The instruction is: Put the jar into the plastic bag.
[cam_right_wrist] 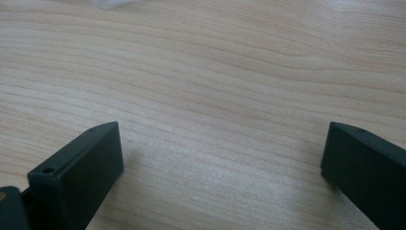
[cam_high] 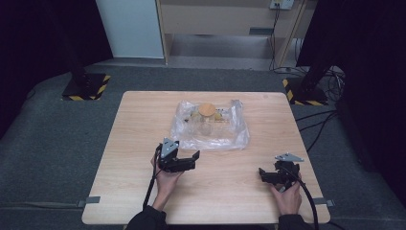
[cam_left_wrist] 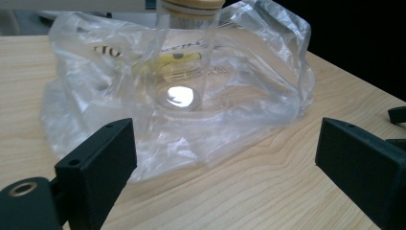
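Wooden table (cam_high: 230,191) carried everything. Both grippers stood wide open and held nothing: the left gripper (cam_left_wrist: 225,158) faced the plastic bag (cam_left_wrist: 95,110) at 12 o'clock, the right gripper (cam_right_wrist: 222,163) over bare wood. The jar (cam_left_wrist: 186,52) stood upright inside the bag, lid on; I judged the work hardly begun.

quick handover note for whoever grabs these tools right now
Left tool: open, empty, aimed at the crumpled clear plastic bag, just short of its near edge.
Right tool: open, empty, low over bare wooden table at the near right.
Clear glass jar with round wooden lid stands upright amid the bag at mid-table.
Done: nothing grasped yet.
Left: probably grip the bag or jar; all handling remains.
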A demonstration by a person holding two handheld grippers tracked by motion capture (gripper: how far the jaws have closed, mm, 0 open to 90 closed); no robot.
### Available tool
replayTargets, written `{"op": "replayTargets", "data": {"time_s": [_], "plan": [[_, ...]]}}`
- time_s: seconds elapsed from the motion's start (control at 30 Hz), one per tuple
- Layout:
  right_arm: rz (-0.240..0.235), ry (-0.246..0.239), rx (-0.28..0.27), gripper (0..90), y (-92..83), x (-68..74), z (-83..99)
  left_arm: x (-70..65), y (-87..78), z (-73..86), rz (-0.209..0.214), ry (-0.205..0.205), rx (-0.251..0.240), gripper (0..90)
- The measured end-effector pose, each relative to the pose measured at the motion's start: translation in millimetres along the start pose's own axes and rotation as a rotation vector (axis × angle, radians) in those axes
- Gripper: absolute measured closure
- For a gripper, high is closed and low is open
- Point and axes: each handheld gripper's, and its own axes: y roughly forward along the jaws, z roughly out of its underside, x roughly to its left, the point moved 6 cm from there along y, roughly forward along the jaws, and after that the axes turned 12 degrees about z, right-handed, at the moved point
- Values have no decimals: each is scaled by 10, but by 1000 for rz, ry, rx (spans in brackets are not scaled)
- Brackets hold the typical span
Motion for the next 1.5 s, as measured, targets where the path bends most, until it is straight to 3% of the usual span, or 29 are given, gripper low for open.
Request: {"op": "replayTargets", "data": {"time_s": [0.33, 0.7, 0.83, 1.1, 1.5], "plan": [[0, 0, 0, 7, 0, 0, 0, 48, -183, 188, -12, -20, -10, 64], [0, 0, 0, 7, 0, 0, 0, 0, -299, 199, -23, -20, -24, 65], [0, 0, 0, 7, 0, 0, 0, -11, -356, 247, -40, -15, -22, 65], [1, 0, 0, 7, 0, 0, 0, 35, -503, 352, -65, -57, -29, 65], [1, 0, 0, 7, 0, 0, 0, 147, -672, 457, -123, -51, -34, 64]]}}
